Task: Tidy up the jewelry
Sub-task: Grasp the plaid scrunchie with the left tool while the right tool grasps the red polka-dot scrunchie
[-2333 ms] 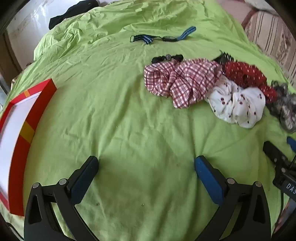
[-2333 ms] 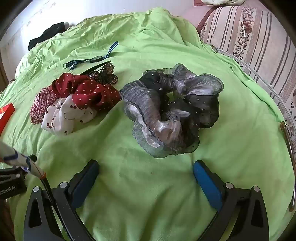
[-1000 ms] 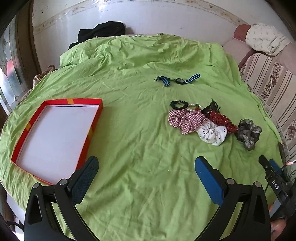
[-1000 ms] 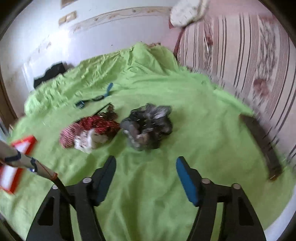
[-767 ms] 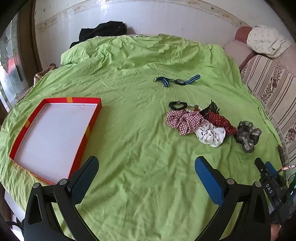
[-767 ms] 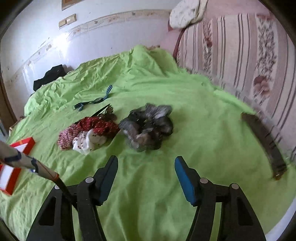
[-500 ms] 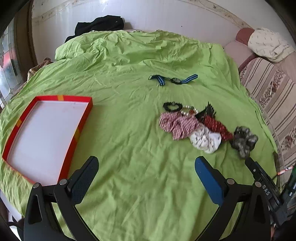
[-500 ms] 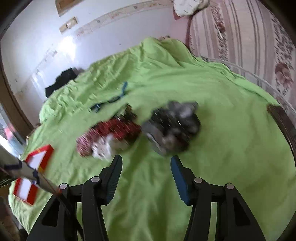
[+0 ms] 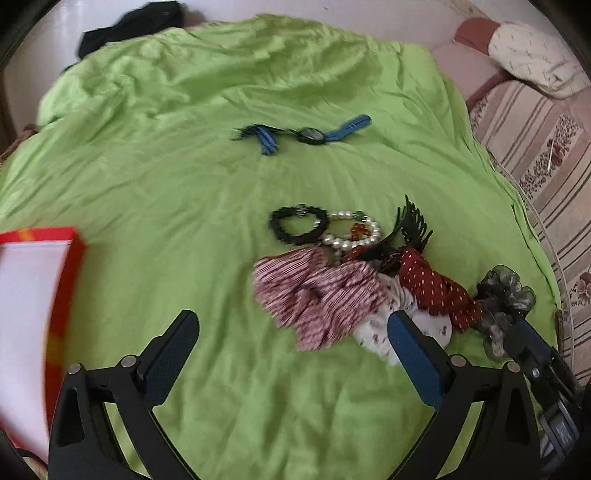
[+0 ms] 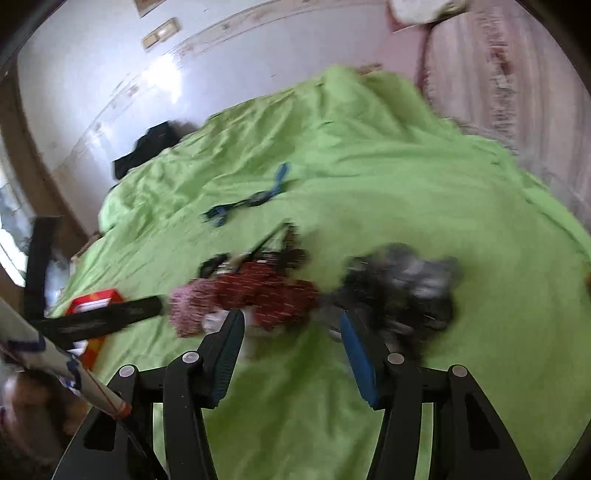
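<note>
On the green bedspread (image 9: 184,192) lies a pile: a plaid scrunchie (image 9: 314,295), a white scrunchie (image 9: 373,328), a red dotted scrunchie (image 9: 436,288), a grey sheer scrunchie (image 9: 506,295), a black bead bracelet (image 9: 299,225), a pearl bracelet (image 9: 354,236) and a black hair claw (image 9: 410,229). A blue-strapped watch (image 9: 310,134) lies farther back. A red box (image 9: 40,295) sits at the left. My left gripper (image 9: 291,354) is open and empty, just short of the plaid scrunchie. My right gripper (image 10: 291,354) is open and empty, just before the red scrunchie (image 10: 266,295) and grey scrunchie (image 10: 402,288).
A striped sofa (image 9: 535,147) with a pillow (image 9: 532,62) stands at the right. Black cloth (image 9: 129,26) lies at the bed's far edge by the white wall (image 10: 184,74). The left gripper's finger (image 10: 99,321) crosses the right wrist view.
Both grippers pulled back high over the bed, then came down toward the pile. The right gripper's jaws have narrowed but stay open. Nothing was picked up.
</note>
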`<state>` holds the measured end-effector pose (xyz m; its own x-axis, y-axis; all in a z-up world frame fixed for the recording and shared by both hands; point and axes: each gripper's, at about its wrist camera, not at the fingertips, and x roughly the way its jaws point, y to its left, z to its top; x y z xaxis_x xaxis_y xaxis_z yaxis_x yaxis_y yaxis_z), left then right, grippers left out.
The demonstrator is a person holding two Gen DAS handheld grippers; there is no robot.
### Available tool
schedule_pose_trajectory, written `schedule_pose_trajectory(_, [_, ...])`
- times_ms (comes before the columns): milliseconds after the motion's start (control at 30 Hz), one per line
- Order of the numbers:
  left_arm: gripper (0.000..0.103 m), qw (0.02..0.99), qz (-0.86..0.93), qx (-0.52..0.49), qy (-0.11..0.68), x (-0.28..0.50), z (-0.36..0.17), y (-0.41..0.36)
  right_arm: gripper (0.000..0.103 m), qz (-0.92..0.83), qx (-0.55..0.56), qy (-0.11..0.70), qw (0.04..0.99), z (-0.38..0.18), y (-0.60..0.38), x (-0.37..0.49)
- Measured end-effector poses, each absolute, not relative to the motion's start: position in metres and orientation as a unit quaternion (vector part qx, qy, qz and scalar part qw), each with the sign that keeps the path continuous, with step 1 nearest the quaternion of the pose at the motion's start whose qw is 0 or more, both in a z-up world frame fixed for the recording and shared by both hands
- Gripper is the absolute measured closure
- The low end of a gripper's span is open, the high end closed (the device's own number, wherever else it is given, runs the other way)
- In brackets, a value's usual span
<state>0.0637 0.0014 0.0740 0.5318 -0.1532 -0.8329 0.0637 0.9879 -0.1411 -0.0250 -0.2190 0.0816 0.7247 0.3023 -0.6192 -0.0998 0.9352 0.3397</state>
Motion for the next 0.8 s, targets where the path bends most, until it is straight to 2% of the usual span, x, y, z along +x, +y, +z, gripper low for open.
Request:
schedule_pose_trajectory(67, [0.012, 0.866, -0.086, -0.041, 0.491, 0.077, 0.064, -0.009, 0.044, 0.134, 0.144, 0.358, 0.913, 0.085, -0.212, -0.015])
schedule_pose_trajectory(100, [0.023, 0.861, -0.095, -0.037, 0.498, 0.082, 0.058, -0.014, 0.044, 0.145, 0.144, 0.363, 0.909, 0.085, -0.205, -0.008])
schedule_pose_trajectory(133, [0.043, 0.855, -0.103, -0.037, 0.507, 0.088, 0.053, -0.017, 0.044, 0.151, 0.146, 0.366, 0.907, 0.085, -0.201, -0.003])
schedule_pose_trajectory(167, [0.057, 0.847, -0.107, -0.039, 0.519, 0.092, 0.048, -0.019, 0.044, 0.158, 0.148, 0.37, 0.904, 0.085, -0.196, 0.005])
schedule_pose_trajectory(200, [0.084, 0.84, -0.106, -0.044, 0.53, 0.095, 0.043, -0.018, 0.044, 0.16, 0.145, 0.373, 0.902, 0.085, -0.193, 0.009])
schedule_pose_trajectory(233, [0.091, 0.834, -0.104, -0.053, 0.539, 0.097, 0.039, -0.015, 0.044, 0.163, 0.141, 0.377, 0.901, 0.083, -0.188, 0.015])
schedule_pose_trajectory(333, [0.092, 0.839, -0.105, -0.07, 0.529, 0.091, 0.046, -0.002, 0.045, 0.163, 0.131, 0.403, 0.891, 0.073, -0.176, 0.031])
schedule_pose_trajectory(367, [0.092, 0.841, -0.103, -0.069, 0.526, 0.086, 0.05, 0.002, 0.05, 0.163, 0.129, 0.416, 0.885, 0.067, -0.174, 0.035])
schedule_pose_trajectory(433, [0.093, 0.845, -0.099, -0.077, 0.519, 0.074, 0.06, 0.016, 0.096, 0.16, 0.126, 0.446, 0.872, 0.058, -0.17, 0.043])
schedule_pose_trajectory(633, [0.093, 0.85, -0.103, -0.138, 0.498, 0.024, 0.096, 0.06, 0.097, 0.173, 0.14, 0.442, 0.869, 0.077, -0.172, 0.01])
schedule_pose_trajectory(800, [0.093, 0.863, -0.094, -0.135, 0.478, -0.023, 0.118, 0.076, 0.097, 0.194, 0.134, 0.427, 0.873, 0.104, -0.17, -0.042])
